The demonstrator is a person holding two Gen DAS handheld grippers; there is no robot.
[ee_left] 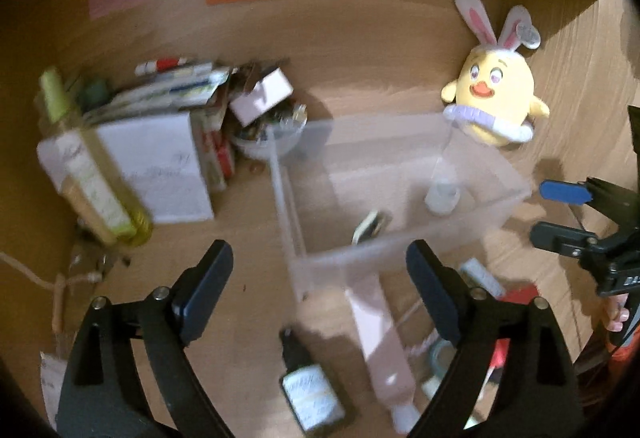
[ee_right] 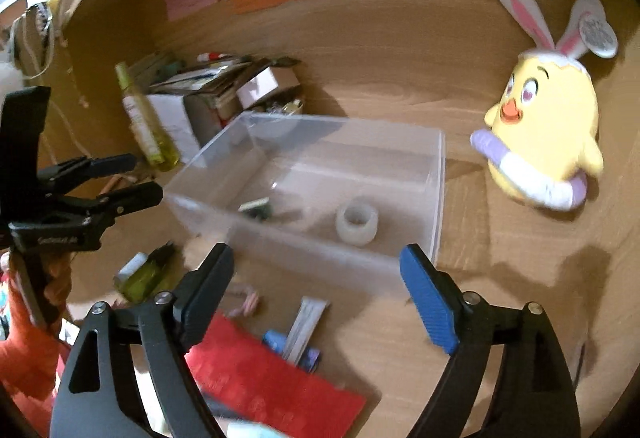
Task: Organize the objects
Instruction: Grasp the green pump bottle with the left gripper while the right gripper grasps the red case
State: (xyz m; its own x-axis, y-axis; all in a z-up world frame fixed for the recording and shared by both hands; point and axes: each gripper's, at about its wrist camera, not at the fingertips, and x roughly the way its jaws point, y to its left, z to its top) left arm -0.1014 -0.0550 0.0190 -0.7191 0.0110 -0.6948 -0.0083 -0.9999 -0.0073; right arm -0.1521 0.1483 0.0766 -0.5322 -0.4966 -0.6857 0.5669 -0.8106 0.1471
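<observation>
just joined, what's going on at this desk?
A person is tidying a wooden desk with a handheld gripper in each hand. Both the left gripper and the right gripper are open and empty, poised near the clear plastic bin. The bin holds a tape roll and a small dark item. A dark dropper bottle, a red packet and other clutter lie loose on the desk. A yellow chick plush sits beside the bin.

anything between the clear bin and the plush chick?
Nothing: bare wood between the clear bin and the plush chick, clearest in the right wrist view.
</observation>
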